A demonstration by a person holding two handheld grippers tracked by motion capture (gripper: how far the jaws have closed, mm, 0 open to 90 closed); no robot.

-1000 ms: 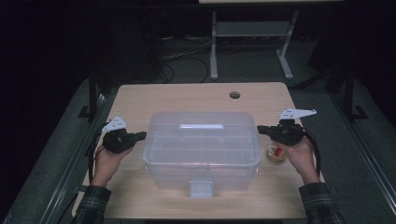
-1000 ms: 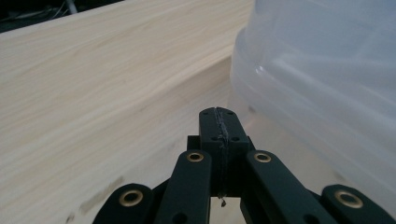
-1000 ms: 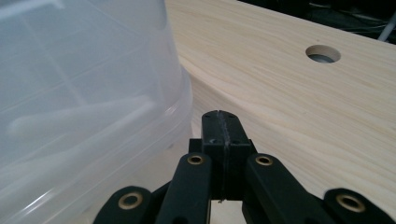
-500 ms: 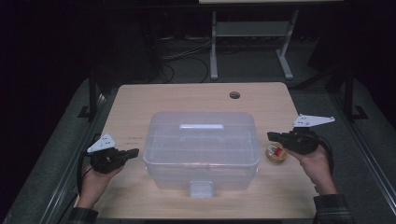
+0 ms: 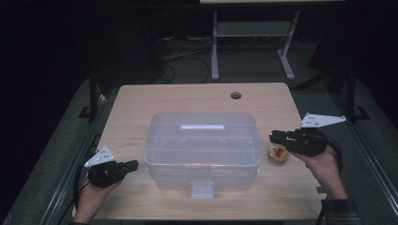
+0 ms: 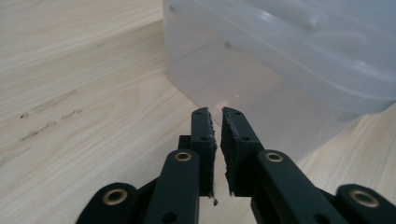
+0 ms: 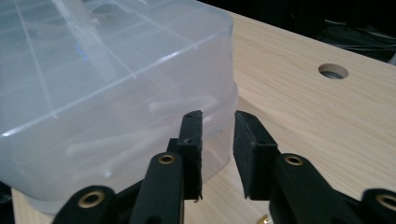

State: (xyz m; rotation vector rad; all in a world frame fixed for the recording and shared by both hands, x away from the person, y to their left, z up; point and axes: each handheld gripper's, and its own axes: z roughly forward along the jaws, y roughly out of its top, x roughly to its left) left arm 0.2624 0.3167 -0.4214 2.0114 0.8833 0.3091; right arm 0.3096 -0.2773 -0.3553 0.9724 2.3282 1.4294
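The clear plastic storage box (image 5: 202, 149) sits mid-surface, lid on. The left tool (image 5: 133, 164) and right tool (image 5: 274, 137) flank it, both empty, jaws just opening slightly, seemingly poised to work its sides.

A light wooden table (image 5: 141, 108) carries a small round roll, perhaps tape (image 5: 277, 154), yellowish with a red spot, at the right. A round cable hole (image 5: 236, 95) sits near the far edge. Beyond, on the dark floor, stand a grey metal frame (image 5: 253, 33) and loose cables (image 5: 187, 51)
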